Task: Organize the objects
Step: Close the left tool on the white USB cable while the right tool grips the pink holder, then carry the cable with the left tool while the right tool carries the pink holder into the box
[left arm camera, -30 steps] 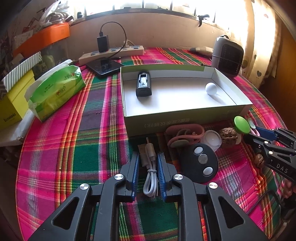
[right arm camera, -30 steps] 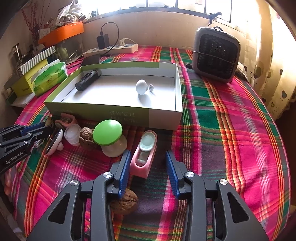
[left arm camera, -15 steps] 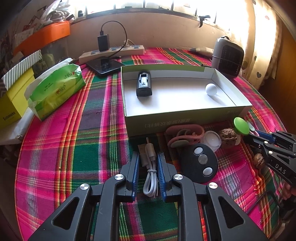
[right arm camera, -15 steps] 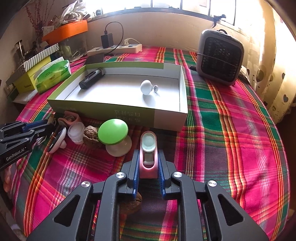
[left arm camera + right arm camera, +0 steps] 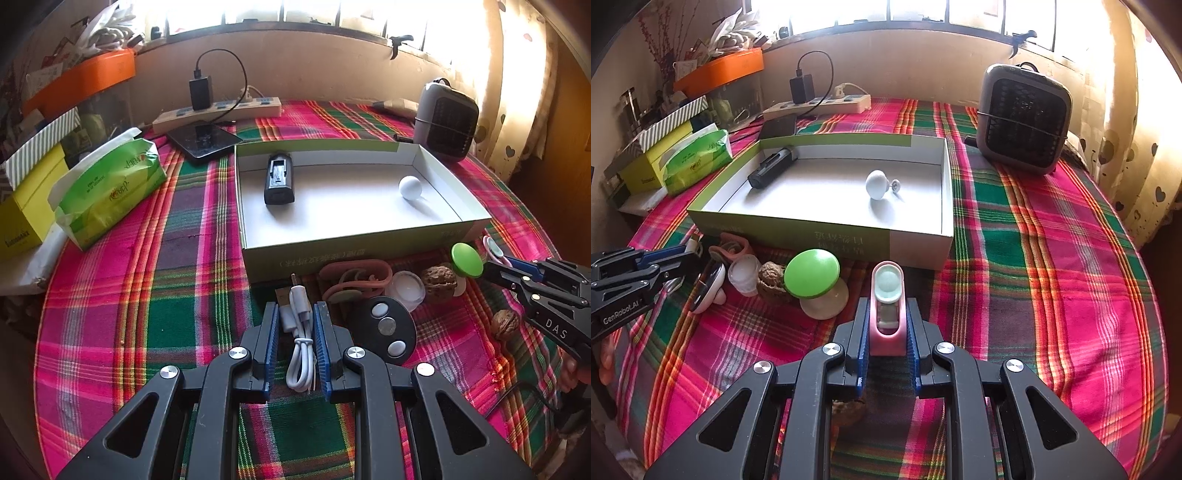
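Observation:
My left gripper (image 5: 294, 314) is shut on a coiled white USB cable (image 5: 300, 343) in front of the green-and-white box (image 5: 354, 251). My right gripper (image 5: 885, 308) is shut on a pink case with a pale green pad (image 5: 887, 295) and holds it just off the cloth before the box's front wall (image 5: 827, 240). The box holds a black device (image 5: 279, 179) and a white knob (image 5: 410, 187). Loose in front of the box lie a green-topped mushroom piece (image 5: 812, 275), a walnut (image 5: 770, 280), a white cap (image 5: 744, 275), a black three-button disc (image 5: 386, 328) and a pink strap (image 5: 354, 277).
A grey heater (image 5: 1023, 118) stands at the back right. A power strip (image 5: 218, 110), a dark phone (image 5: 203, 138), a green tissue pack (image 5: 107, 188) and a yellow box (image 5: 26, 210) sit at the back left. Another walnut (image 5: 504, 323) lies by the right gripper.
My right gripper closed on the pink case and raised it a little, drawing back from the box. My left gripper stayed shut on the cable and hardly moved.

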A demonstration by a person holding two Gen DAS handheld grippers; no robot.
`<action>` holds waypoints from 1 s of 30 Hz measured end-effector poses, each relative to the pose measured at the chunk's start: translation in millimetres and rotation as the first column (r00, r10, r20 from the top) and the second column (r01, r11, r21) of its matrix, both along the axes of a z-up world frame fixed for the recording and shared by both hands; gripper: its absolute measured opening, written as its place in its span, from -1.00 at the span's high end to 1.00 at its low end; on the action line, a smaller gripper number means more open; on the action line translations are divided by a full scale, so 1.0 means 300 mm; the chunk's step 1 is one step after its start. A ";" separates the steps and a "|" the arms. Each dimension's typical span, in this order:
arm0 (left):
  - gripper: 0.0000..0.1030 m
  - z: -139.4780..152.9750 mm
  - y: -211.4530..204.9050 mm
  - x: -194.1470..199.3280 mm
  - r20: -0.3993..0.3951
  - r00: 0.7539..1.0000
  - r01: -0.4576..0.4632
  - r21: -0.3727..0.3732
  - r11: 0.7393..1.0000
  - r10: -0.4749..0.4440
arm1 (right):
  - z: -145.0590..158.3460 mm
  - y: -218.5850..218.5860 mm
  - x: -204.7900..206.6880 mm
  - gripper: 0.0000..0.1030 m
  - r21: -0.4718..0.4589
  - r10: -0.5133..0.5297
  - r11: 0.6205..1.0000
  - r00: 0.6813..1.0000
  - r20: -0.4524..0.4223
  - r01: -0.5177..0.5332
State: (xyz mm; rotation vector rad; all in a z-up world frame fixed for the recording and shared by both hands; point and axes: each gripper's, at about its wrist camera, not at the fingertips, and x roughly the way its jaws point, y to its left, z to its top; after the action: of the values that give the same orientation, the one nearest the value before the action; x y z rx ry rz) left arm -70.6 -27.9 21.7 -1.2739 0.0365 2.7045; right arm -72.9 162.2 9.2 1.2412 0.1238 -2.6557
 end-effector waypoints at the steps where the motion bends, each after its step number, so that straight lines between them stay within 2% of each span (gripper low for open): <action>1: 0.67 0.006 -0.002 0.000 -0.002 1.000 0.001 0.003 1.000 -0.001 | 0.005 0.004 -0.001 0.64 -0.004 -0.001 1.000 1.000 -0.002 0.001; 12: 0.67 0.075 0.027 -0.051 -0.026 0.999 0.028 0.013 1.000 -0.027 | 0.066 0.021 -0.032 0.64 -0.039 0.011 0.999 1.000 -0.020 -0.012; 21: 0.67 0.110 0.071 -0.155 -0.032 0.998 0.063 0.029 0.998 -0.062 | 0.121 0.033 -0.106 0.64 -0.050 0.014 0.999 0.999 -0.038 -0.015; 30: 0.67 0.096 0.100 -0.300 -0.001 0.998 0.066 0.032 0.997 -0.066 | 0.133 0.028 -0.234 0.64 -0.051 0.027 0.998 1.000 -0.014 -0.027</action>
State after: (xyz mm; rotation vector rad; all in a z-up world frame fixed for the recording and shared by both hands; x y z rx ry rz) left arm -160.6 2.1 50.4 -1.2417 0.0347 2.6389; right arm -142.9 170.7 49.0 1.1972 0.0740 -2.6277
